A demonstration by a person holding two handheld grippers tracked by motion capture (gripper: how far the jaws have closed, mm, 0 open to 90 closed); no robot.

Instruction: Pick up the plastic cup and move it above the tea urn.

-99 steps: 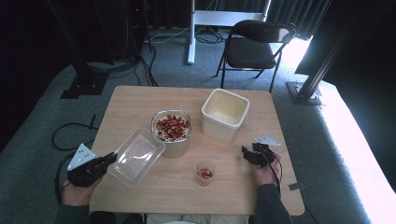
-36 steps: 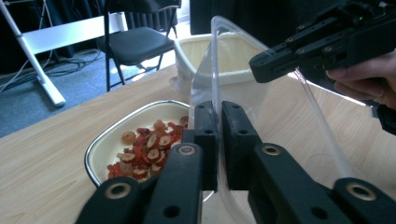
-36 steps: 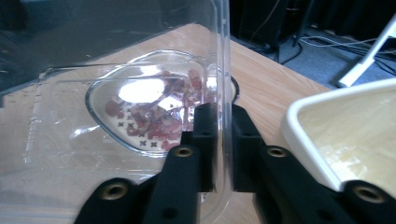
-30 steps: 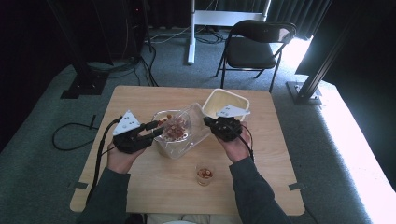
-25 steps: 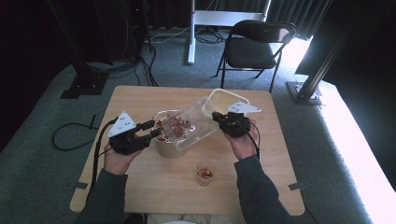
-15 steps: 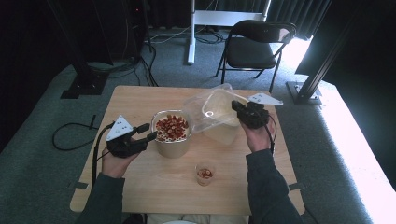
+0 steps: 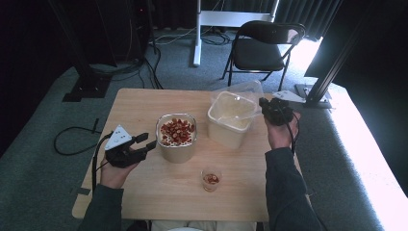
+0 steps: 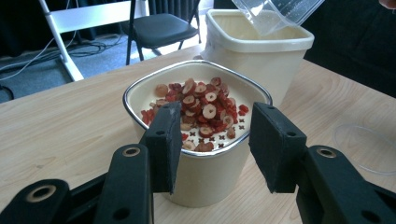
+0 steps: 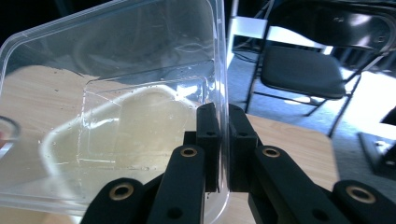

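**Clear plastic lid lifted off the fruit tub and carried over to the empty one**

Clear plastic lid (image 7: 236,98) now hangs tilted above the cream tub (image 7: 230,126) at the far right of the counter (image 7: 144,192), pinched by its rim in the right gripper (image 7: 265,105). A second ago it sat against the steel-rimmed tub of dried red fruit slices (image 7: 176,137) in the middle; the right hand has swung it away to the right. In the right gripper view the fingers (image 9: 208,140) are shut tight on the lid's edge, the sheet passing between them.

The left gripper (image 7: 146,142), at the fruit tub's left, has let go of it. Its fingers (image 8: 163,144) have just been opening and stand about half apart, one on each side of the tub's near wall without pressing on it. The tub stands on its own, uncovered, its slices in plain sight.

A small glass cup (image 7: 210,179) with a few pieces in it stands near the front edge, untouched.

With the fruit tub open and free, the uncovering looks done. The likely next matter is the lid: whether it is set down on the cream tub or on the counter beside it.
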